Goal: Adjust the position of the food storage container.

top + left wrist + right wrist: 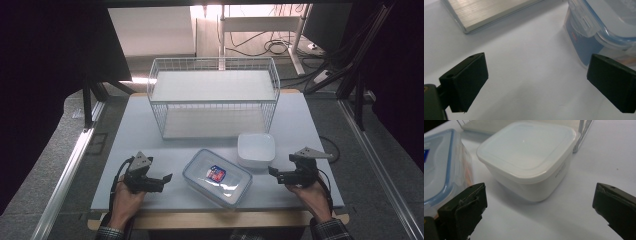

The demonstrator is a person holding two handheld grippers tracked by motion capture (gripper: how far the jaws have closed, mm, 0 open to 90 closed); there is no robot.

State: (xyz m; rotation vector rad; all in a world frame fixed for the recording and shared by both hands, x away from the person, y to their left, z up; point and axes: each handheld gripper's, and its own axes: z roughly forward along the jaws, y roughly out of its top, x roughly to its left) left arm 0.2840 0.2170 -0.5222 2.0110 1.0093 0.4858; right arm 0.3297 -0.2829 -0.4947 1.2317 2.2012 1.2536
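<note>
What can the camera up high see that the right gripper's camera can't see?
High view alone: the whole white wire basket at the back of the table, the person's hands, the left gripper, and the red and blue label on the clear container's lid.

Right gripper view alone: faint embossed lettering on the white container's side, and its own two black pads close up, standing wide apart.

Both: the lidded white square container and the clear blue-rimmed container beside it.

Clear blue-rimmed lidded container (217, 178) lying flat and askew on the table's near middle, white lidded tub (256, 149) just beside it
</note>
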